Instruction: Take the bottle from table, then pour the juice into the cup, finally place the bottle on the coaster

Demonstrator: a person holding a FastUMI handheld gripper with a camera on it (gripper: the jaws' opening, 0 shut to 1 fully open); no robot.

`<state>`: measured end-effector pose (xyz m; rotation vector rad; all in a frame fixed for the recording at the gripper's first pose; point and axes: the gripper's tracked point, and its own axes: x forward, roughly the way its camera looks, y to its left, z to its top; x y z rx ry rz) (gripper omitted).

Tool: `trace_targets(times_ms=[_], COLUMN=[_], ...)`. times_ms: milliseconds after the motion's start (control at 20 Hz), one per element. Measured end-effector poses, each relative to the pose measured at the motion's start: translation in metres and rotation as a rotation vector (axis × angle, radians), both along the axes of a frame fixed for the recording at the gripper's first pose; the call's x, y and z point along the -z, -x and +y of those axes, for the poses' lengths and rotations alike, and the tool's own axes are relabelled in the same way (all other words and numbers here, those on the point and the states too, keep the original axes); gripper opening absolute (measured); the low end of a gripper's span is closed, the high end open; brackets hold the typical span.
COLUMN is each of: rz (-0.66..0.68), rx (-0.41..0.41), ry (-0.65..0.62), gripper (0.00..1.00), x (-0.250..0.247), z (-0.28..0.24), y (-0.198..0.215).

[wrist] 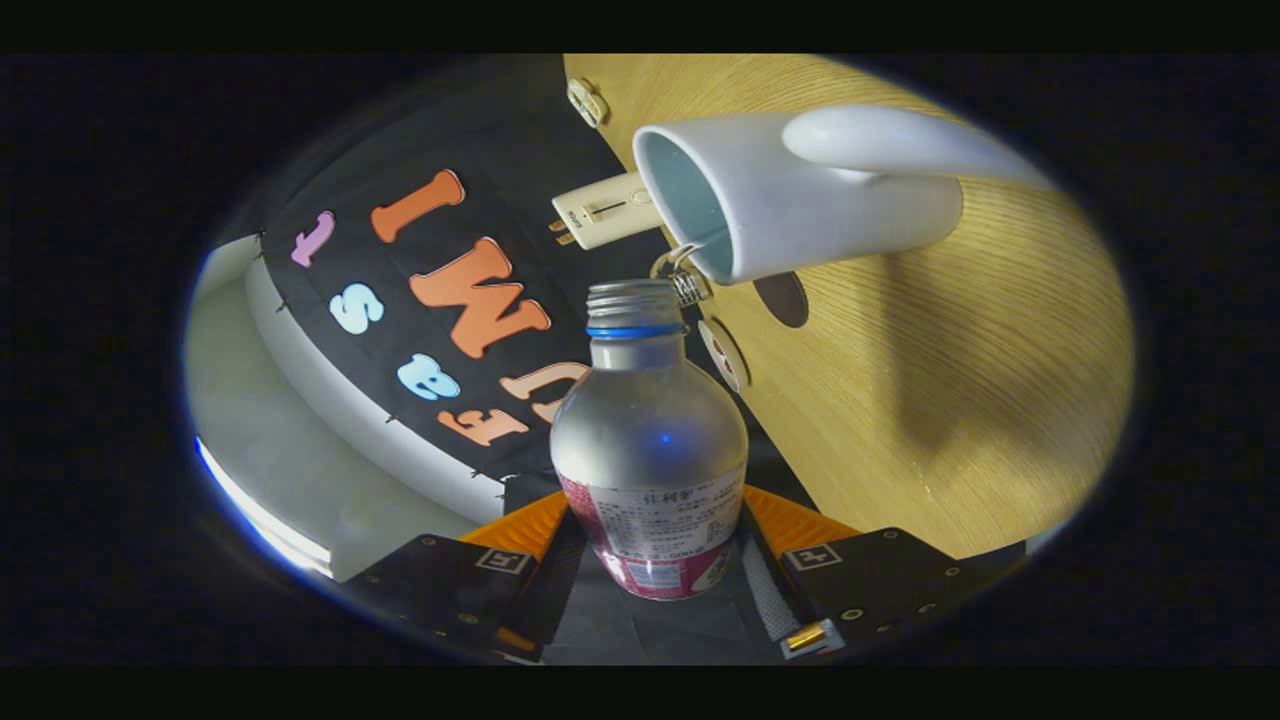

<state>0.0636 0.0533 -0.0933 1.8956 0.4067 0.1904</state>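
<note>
My gripper (pixel 655 545) is shut on a clear bottle (pixel 648 440) with a pink and white label and a blue neck ring, uncapped. Both fingers press on its labelled lower body. The whole view is rolled sideways, so the bottle is tipped over. Its open mouth (pixel 632 293) sits right at the rim of a white cup (pixel 790 200) with a handle, just beyond the fingers. The cup stands on the wooden table (pixel 960 380). A small dark round coaster (pixel 781 298) lies on the table just past the cup's rim. No juice stream is visible.
A cream-coloured device (pixel 605 212) lies at the table's edge behind the cup. A second round disc (pixel 724 354) lies near the table's edge beside the bottle neck, and metal keys (pixel 682 277) are by the bottle's mouth. The black booth wall hangs beyond the table's edge.
</note>
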Motion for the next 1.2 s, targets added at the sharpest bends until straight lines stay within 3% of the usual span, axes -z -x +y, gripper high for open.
trace_targets(times_ms=[1200], rz=[-0.044], rx=[0.004], ry=[-0.146], gripper=[0.77], x=[-0.023], z=[-0.008], y=[0.001])
